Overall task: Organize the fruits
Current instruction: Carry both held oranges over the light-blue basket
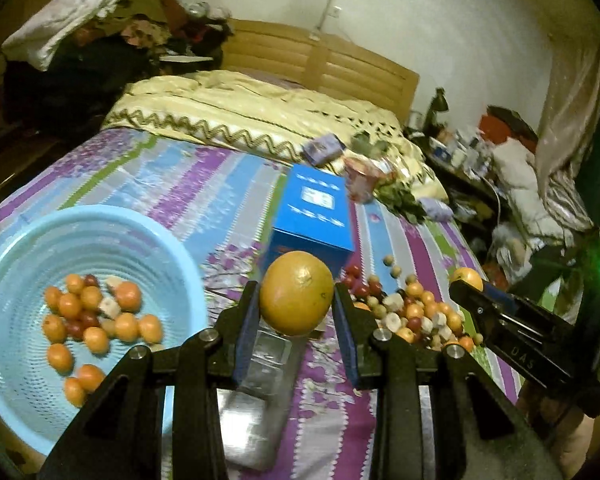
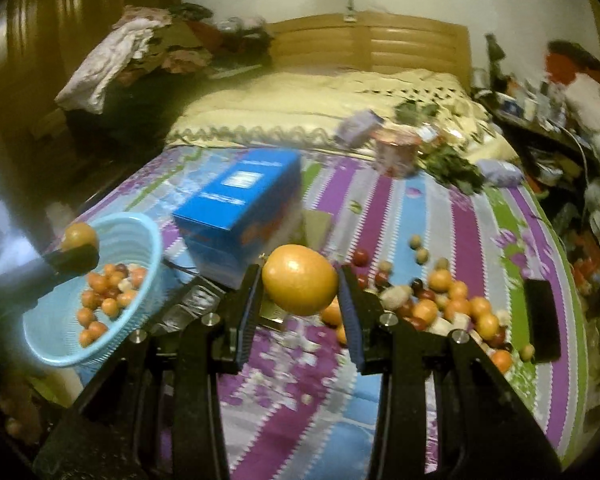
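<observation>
Left gripper (image 1: 296, 300) clamped on an orange (image 1: 296, 292), frame centre; basket (image 1: 16, 264) lower left. Right gripper (image 2: 300, 292) clamped on another orange (image 2: 299, 279); pile (image 2: 452, 308) lower right.

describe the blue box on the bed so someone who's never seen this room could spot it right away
Start at the bed with the purple, blue and green striped sheet. About halfway up it, between the light blue basket on the left and the loose pile of small fruits on the right, lies the blue box. It is the only large, hard-edged rectangular thing there, bright blue with white printing on top.
</observation>
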Demonstrator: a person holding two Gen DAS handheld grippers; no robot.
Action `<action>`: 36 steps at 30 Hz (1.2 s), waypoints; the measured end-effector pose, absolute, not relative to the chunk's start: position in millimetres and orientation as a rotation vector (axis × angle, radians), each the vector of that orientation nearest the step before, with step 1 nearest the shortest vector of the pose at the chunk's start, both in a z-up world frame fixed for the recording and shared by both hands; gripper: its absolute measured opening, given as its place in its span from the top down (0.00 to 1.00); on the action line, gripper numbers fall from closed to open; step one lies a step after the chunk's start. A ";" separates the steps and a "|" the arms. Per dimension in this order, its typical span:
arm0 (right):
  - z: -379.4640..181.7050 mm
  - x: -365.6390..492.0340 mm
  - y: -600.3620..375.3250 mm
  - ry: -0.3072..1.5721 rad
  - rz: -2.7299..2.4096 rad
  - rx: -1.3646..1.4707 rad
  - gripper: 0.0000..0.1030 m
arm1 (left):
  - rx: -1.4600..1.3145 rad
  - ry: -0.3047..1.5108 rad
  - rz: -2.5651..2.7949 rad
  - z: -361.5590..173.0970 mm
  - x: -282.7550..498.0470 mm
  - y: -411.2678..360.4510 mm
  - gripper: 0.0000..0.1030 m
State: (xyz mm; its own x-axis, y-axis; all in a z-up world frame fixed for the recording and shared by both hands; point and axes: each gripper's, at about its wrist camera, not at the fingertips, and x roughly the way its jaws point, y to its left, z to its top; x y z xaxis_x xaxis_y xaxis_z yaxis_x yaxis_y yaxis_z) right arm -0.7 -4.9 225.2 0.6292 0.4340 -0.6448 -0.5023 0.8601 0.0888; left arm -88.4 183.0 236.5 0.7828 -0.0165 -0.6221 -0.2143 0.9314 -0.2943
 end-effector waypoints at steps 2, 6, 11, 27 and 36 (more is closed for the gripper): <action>229.1 -3.7 6.0 0.705 0.556 -0.108 0.63 | -0.374 0.659 0.131 239.6 -94.7 196.9 0.64; 236.6 -8.0 28.7 0.698 0.600 -0.118 0.63 | -0.393 0.643 0.178 244.7 -109.0 225.8 0.64; 242.2 -11.6 60.1 0.705 0.659 -0.135 0.63 | -0.417 0.625 0.242 249.0 -125.5 261.0 0.64; 238.0 -36.8 167.8 0.786 0.854 -0.230 0.63 | -0.512 0.674 0.394 225.4 -173.1 351.7 0.64; 216.8 -42.8 205.9 0.924 0.922 -0.285 0.63 | -0.594 0.735 0.436 205.3 -190.4 393.0 0.64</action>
